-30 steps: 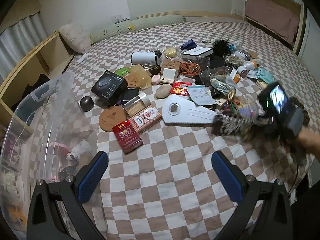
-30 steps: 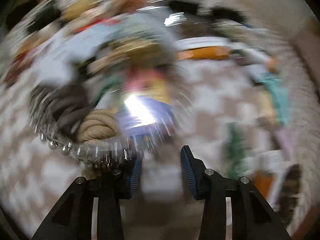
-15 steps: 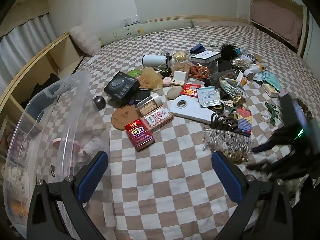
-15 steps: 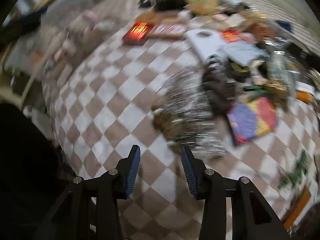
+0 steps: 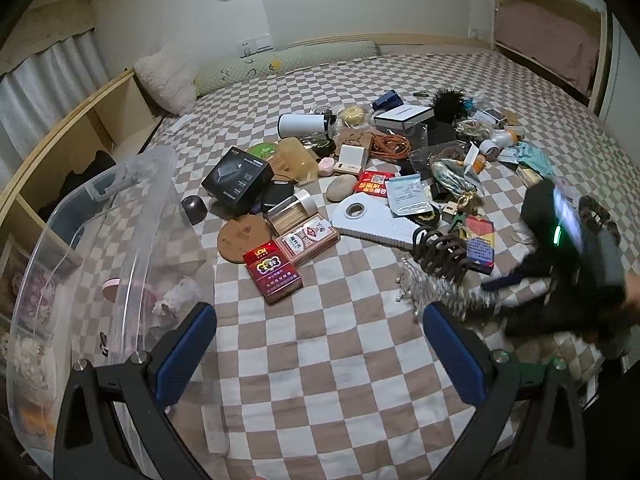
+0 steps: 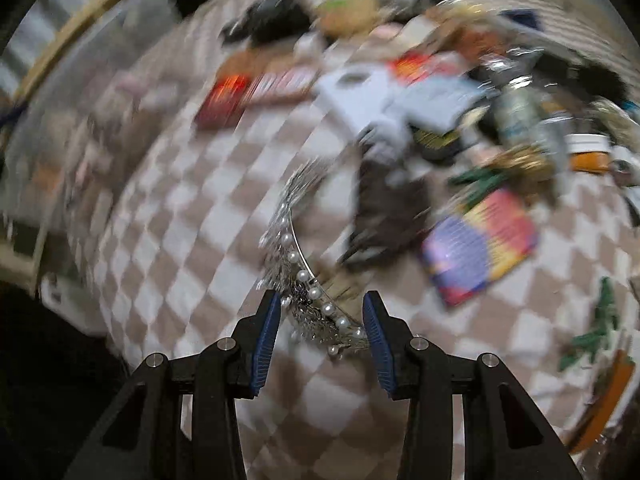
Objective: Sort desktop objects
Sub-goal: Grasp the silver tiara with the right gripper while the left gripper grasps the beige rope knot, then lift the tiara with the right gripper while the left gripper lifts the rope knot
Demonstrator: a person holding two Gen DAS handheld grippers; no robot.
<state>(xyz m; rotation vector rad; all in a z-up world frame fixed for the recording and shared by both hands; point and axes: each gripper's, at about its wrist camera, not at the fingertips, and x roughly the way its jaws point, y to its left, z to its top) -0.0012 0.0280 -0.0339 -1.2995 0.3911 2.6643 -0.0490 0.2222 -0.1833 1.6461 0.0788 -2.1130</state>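
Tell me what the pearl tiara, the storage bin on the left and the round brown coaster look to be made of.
Tiara: silvery metal wire, likely, with glossy white beads that look like faux pearls; it glints.
Storage bin: clear plastic; the checkered bedcover shows through its wall.
Coaster: matte brown disc with a stamped mark, probably cork or leather; the look leaves it open.

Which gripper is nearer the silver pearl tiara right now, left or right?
Right. The right gripper is down at the silver pearl tiara, whose band runs between its fingers. The left gripper hangs open over bare checked cloth, short of the tiara and to its left.
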